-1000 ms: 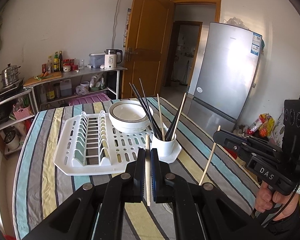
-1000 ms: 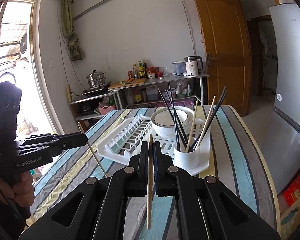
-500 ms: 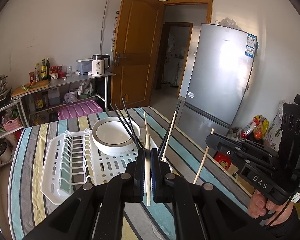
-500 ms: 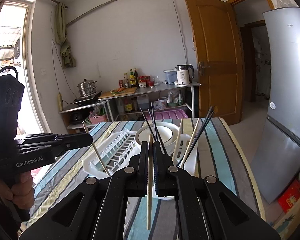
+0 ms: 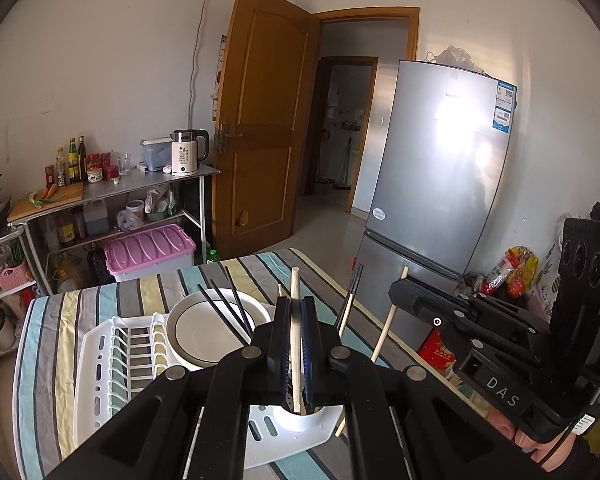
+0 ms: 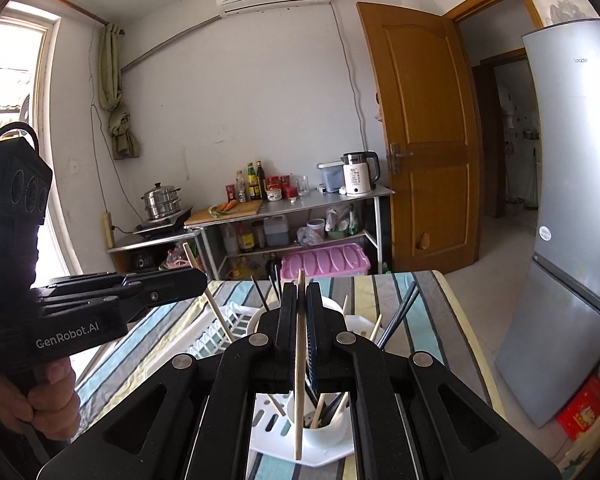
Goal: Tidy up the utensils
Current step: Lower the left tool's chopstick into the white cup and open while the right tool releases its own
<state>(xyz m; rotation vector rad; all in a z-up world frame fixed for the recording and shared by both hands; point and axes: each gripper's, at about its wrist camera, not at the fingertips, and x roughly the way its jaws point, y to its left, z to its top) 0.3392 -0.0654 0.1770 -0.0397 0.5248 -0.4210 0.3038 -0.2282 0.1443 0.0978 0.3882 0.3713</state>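
Observation:
My left gripper (image 5: pixel 295 305) is shut on an upright wooden chopstick (image 5: pixel 295 344), right above the white utensil cup (image 5: pixel 300 420). That cup sits at the near corner of the white dish rack (image 5: pixel 112 360) and holds several black and wooden chopsticks. In the right wrist view my right gripper (image 6: pixel 299 290) is shut on a second wooden chopstick (image 6: pixel 298 380), whose lower end hangs beside the cup (image 6: pixel 332 430). Each gripper shows in the other's view: the right gripper (image 5: pixel 400 286) at the right, the left gripper (image 6: pixel 200 280) at the left. A white bowl (image 5: pixel 208 332) rests in the rack.
The rack stands on a table with a striped cloth (image 5: pixel 52 320). A silver fridge (image 5: pixel 440 180) is just beyond the table's right edge. A metal shelf with a kettle (image 5: pixel 186 152) and a pink box (image 5: pixel 150 248) stands behind, beside an open wooden door (image 5: pixel 264 120).
Both grippers rose and moved forward over the rack with their chopsticks. The cup went from ahead of the fingers to beneath them.

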